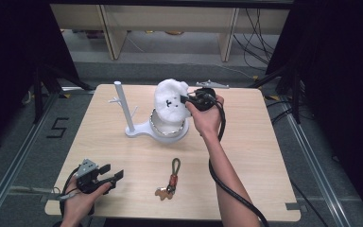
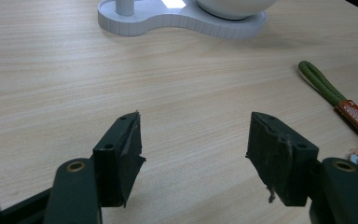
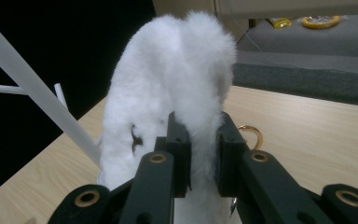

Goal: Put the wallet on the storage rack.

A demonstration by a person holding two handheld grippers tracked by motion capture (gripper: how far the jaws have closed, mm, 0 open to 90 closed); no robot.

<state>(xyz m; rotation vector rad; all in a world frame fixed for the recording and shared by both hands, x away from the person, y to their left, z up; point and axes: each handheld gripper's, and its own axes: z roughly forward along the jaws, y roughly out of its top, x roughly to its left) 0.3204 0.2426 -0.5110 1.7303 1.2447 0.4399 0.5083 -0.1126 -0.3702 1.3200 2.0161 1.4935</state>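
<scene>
You had the right gripper point(image 3: 200, 154) clamped on the fluffy toy point(image 1: 170, 97); lift straight from the bowl point(image 1: 169, 128) while the left gripper point(image 2: 193, 154) at 7 o'clock gaped empty.

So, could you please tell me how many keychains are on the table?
1 for certain: a green-looped keychain with an orange tag lying flat on the near middle of the light wooden table. Others may be hidden.

text: "5" | on: floor point(image 1: 28, 142), black tape, left of table point(image 1: 123, 142); nothing else legible
</scene>
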